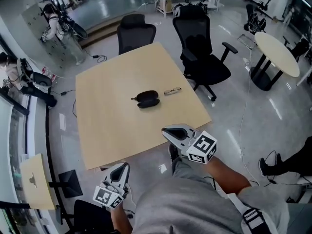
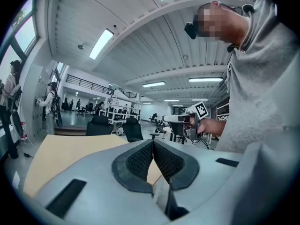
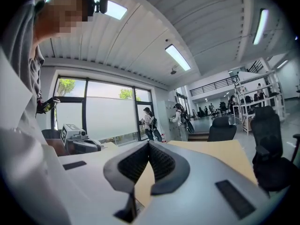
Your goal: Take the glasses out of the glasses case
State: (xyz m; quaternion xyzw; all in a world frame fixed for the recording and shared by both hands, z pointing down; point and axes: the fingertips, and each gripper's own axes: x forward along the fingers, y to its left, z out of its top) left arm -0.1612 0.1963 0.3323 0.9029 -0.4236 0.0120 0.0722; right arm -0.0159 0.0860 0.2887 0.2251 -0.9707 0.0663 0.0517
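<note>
On the light wooden table, near its middle, lies the black glasses case. A pair of thin-framed glasses rests on the tabletop just right of the case, apart from it. Both grippers are held close to the person's body, off the table's near edge and far from the case. The left gripper is shut with nothing between its pads. The right gripper is also shut and empty. Each gripper view shows the other gripper, the right one and the left one.
Two black office chairs stand at the table's far side. A round white table is at the right, with a cable on the floor near it. People stand at the far left. Someone's shoe shows at the right.
</note>
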